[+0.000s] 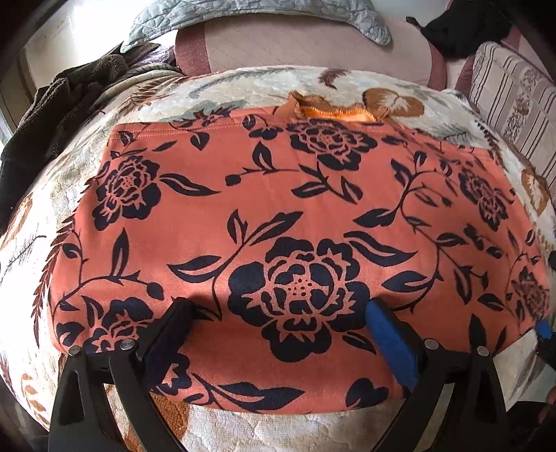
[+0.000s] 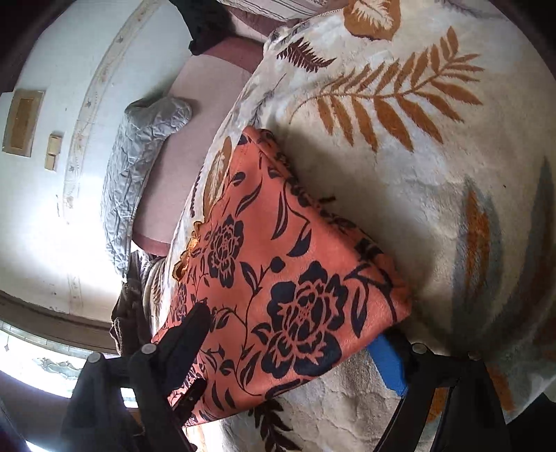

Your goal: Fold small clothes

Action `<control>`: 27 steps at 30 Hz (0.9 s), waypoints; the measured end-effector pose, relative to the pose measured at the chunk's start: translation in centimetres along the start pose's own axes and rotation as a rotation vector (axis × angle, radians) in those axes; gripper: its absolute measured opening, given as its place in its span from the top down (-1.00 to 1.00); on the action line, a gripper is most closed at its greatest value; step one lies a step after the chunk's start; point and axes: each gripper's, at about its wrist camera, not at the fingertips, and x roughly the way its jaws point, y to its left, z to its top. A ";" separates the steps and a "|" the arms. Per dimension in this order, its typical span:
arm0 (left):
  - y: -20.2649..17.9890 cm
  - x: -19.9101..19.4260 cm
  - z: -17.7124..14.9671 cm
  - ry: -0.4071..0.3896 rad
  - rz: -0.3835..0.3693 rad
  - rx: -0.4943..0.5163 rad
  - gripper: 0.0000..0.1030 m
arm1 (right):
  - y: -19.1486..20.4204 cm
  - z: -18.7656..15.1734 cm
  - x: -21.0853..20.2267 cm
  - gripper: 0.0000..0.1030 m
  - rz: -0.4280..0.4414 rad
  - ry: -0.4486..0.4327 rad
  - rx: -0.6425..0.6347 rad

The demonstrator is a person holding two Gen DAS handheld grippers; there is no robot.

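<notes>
Just ahead of the left claw point(image 1: 278, 320), whose jaws stand wide and empty over its near edge, the orange flowered garment point(image 1: 295, 215) lies flat on the leaf-patterned blanket point(image 1: 250, 87), apparently already folded into a block. Its long axis runs crosswise to that claw. The right claw point(image 2: 295, 344) straddles one corner, wide, gripping nothing; probably one more fold remains.

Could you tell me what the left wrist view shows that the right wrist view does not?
Only the left wrist view shows the striped cushion, the dark brown towel and the left gripper, jaws open over the cloth. Only the right wrist view shows the white wall and the right gripper, jaws open astride the cloth's corner. Both show the folded orange floral cloth, the leaf-patterned blanket and the grey quilted pillow.
</notes>
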 end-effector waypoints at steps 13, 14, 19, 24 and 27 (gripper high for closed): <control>-0.4 -0.2 0.2 -0.024 0.006 0.013 -0.96 | 2.6 0.9 1.4 0.32 -0.162 -0.037 -0.181; -0.3 -0.2 0.2 -0.021 0.002 0.008 -0.96 | 3.4 1.0 1.9 0.79 -0.189 -0.011 -0.218; 1.0 -0.7 0.7 -0.012 -0.039 -0.007 -0.95 | 10.4 -0.7 0.2 0.80 -0.233 -0.102 -0.459; 5.9 -3.7 1.5 -0.075 -0.138 -0.160 -0.94 | 18.0 -5.3 -0.9 0.80 -0.161 -0.170 -0.715; 10.7 -6.5 2.7 -0.153 -0.247 -0.297 -0.94 | 20.3 -8.7 0.9 0.80 -0.120 -0.137 -0.825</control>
